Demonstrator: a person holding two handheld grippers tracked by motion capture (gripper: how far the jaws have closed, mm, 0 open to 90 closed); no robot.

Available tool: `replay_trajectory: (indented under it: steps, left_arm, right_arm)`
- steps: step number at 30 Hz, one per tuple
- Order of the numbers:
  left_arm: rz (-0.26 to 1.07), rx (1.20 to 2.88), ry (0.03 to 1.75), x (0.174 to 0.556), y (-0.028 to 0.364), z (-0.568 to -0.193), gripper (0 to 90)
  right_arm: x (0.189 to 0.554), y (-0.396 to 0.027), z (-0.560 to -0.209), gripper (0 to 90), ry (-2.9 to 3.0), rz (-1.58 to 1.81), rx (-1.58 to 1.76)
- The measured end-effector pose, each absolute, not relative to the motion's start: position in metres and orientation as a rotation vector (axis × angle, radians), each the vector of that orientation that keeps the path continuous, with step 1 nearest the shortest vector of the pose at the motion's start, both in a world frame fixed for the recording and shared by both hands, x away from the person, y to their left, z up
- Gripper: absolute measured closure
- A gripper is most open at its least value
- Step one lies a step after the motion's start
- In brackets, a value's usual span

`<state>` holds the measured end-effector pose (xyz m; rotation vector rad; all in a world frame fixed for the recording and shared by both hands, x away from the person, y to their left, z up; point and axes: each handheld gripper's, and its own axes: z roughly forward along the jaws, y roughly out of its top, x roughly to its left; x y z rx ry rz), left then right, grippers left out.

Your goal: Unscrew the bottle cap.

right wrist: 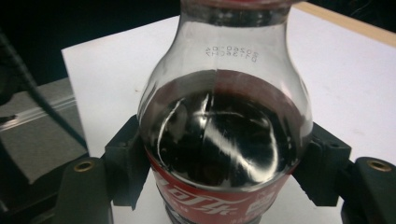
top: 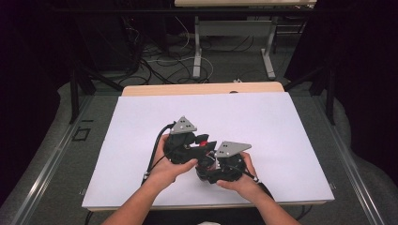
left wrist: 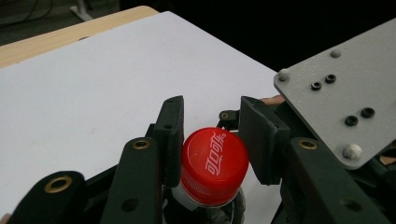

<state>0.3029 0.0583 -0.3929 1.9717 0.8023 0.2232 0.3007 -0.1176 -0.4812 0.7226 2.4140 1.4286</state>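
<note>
A cola bottle (right wrist: 224, 126) with dark liquid and a red label stands between my two grippers above the white table top (top: 141, 122). My right gripper (right wrist: 223, 161) is shut on its body, one black pad (right wrist: 123, 158) pressing each side just above the label. My left gripper (left wrist: 210, 108) is shut on the bottle's red cap (left wrist: 214, 161), which carries white lettering. In the high view the cap (top: 202, 143) shows as a red spot between the left gripper (top: 201, 140) and the right gripper (top: 210, 161), each held in a hand near the table's front middle.
The right gripper's grey three-cornered plate (left wrist: 345, 93) sits close beside the left jaws. A wooden table edge (top: 202, 88) runs along the back of the white sheet. Beyond it are metal table legs (top: 197, 56) and cables on the floor.
</note>
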Motion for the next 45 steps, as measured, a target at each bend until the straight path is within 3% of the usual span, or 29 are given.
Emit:
replay_trajectory:
  steps: [5,10,23,27,33,38,41,45]
  left_arm:
    - [0.165,1.967,0.765,0.303,0.061,-0.389,51.9]
    - [0.124,1.990,0.726,0.306,0.069,-0.387,48.6]
    - [0.078,2.018,0.657,0.317,0.073,-0.400,50.0]
    - [0.112,2.023,0.655,0.313,0.067,-0.400,59.6]
    - [0.202,2.006,0.743,0.307,0.059,-0.399,60.9]
    - [0.276,1.969,0.844,0.301,0.051,-0.399,61.0]
    - [0.274,1.991,0.805,0.302,0.052,-0.398,60.5]
    - [0.235,1.977,0.773,0.302,0.057,-0.395,51.0]
  right_arm:
    - [0.301,-0.119,-0.481,29.5,2.429,1.455,0.719]
    - [0.302,-0.121,-0.481,29.4,2.445,1.464,0.715]
    - [0.300,-0.116,-0.481,29.4,2.478,1.473,0.676]
    - [0.301,-0.115,-0.483,29.5,2.478,1.459,0.686]
    - [0.300,-0.116,-0.482,29.5,2.442,1.418,0.716]
    - [0.299,-0.115,-0.484,29.5,2.412,1.396,0.739]
    - [0.299,-0.115,-0.483,29.4,2.407,1.402,0.748]
    - [0.301,-0.118,-0.482,29.4,2.425,1.435,0.756]
